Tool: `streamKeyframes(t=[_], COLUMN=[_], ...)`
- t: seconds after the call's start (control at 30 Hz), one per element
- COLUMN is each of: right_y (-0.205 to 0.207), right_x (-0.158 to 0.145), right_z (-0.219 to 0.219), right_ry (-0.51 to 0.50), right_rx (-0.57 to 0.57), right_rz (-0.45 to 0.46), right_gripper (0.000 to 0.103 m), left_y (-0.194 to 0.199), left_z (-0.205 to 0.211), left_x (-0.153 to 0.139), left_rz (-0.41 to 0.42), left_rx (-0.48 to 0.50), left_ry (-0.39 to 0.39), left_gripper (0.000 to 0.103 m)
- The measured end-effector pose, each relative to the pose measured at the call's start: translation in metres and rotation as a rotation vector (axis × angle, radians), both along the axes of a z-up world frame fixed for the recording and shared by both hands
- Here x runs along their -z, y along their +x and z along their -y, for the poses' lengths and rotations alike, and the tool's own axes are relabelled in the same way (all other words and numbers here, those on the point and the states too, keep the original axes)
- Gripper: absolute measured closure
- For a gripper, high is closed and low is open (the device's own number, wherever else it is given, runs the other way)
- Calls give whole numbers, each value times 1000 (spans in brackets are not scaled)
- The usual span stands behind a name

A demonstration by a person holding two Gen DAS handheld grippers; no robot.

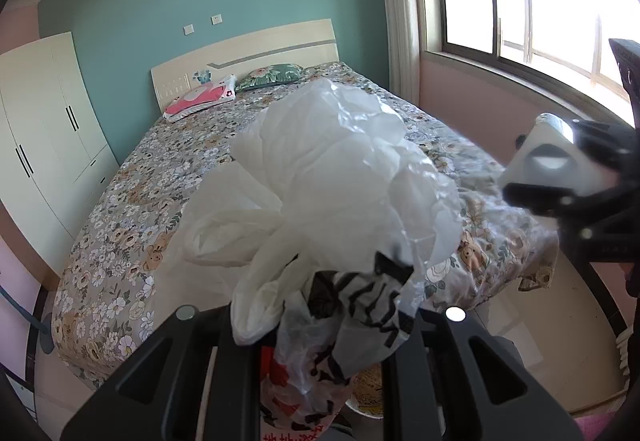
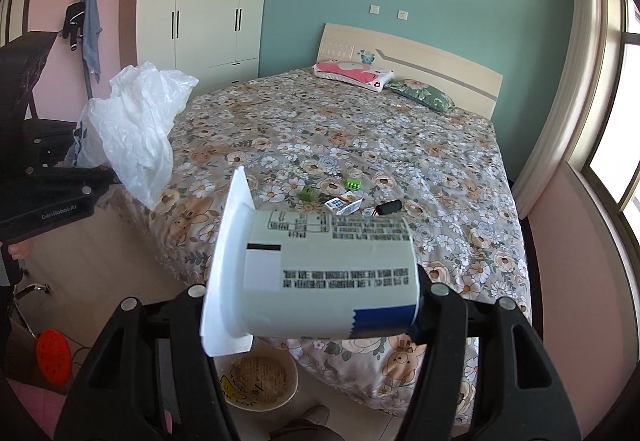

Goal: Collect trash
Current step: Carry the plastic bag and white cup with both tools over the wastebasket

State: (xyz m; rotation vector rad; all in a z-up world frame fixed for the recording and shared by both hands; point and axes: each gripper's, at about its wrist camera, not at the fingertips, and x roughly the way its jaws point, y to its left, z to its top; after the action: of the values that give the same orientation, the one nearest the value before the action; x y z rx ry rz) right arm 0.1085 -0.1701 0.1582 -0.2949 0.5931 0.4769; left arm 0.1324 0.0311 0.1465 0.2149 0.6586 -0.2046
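My left gripper (image 1: 320, 305) is shut on a bundle of crumpled white plastic bags (image 1: 332, 177), held up over the foot of the bed; it also shows at the left of the right wrist view (image 2: 138, 121). My right gripper (image 2: 316, 297) is shut on a white yogurt cup (image 2: 316, 269) with printed text, held sideways; the cup also shows in the left wrist view (image 1: 548, 157). On the bed lie two green dice (image 2: 308, 194), small wrappers (image 2: 344, 205) and a small black item (image 2: 390, 206).
The floral bed (image 2: 360, 129) with two pillows (image 2: 352, 75) fills the middle. A round bowl (image 2: 260, 381) sits on the floor below my grippers. A white wardrobe (image 2: 200, 5) stands at the back left, a window (image 1: 540, 1) on the right, and an orange round object (image 2: 54, 355) on the floor.
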Motion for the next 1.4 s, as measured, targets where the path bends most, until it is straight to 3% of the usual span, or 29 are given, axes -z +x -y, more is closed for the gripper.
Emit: streamKeyframes(t=[0.23,0.63,0.97,1.4], right_y=[-25,-26,-4,20], right_x=[50,156,243,375], right_z=[-10,-21,-23,-29], right_ry=[-55,-128,-135,-173], right_rx=[-57,-95,-90,-72], right_rz=[-68,-272,-472,-721], right_gripper=[41,41,41,41], left_y=[-27,-23,-11,16], left_z=[-2,-9,10,21], left_x=[41,135,222,360], left_rz=[-54,-269,-468,-767], left_rx=[43,65,82,41], left_ry=[-9,-80,-114,-151], left_gripper=[85,85,85,85])
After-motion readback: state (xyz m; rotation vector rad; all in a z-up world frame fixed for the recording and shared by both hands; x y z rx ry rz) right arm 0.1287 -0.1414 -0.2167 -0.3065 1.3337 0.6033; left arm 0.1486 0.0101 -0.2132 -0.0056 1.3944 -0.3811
